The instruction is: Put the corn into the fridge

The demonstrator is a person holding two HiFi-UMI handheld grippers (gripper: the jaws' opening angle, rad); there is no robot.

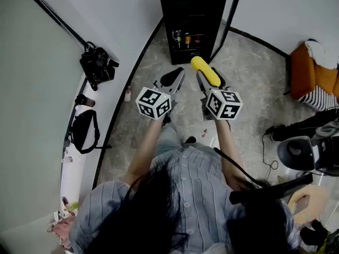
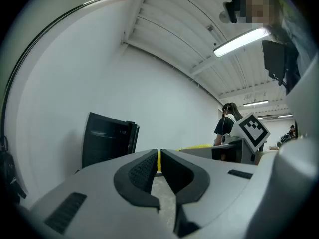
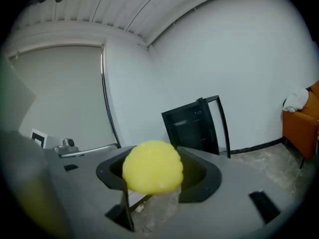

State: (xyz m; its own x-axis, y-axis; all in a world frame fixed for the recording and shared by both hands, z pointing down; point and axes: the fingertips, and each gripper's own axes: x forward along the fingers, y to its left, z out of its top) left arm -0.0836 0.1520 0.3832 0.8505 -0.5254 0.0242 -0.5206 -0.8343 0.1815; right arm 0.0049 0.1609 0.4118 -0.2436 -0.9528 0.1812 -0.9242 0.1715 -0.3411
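A yellow corn cob (image 1: 205,71) lies between the jaws of my right gripper (image 1: 207,77), which is shut on it. In the right gripper view the cob's round end (image 3: 152,167) fills the gap between the dark pads. My left gripper (image 1: 174,78) is beside it, shut and empty, its pads meeting (image 2: 158,161). The black fridge (image 1: 193,15) stands on the floor ahead of both grippers with its glass door (image 1: 230,15) swung open to the right. It also shows as a dark box (image 3: 194,126) beyond the corn.
Small bottles (image 1: 185,38) sit on a lower fridge shelf. Black bags (image 1: 97,65) rest on a white ledge at the left. An orange chair (image 1: 312,73), cables and gear (image 1: 296,152) crowd the right. A person (image 2: 227,123) stands in the background.
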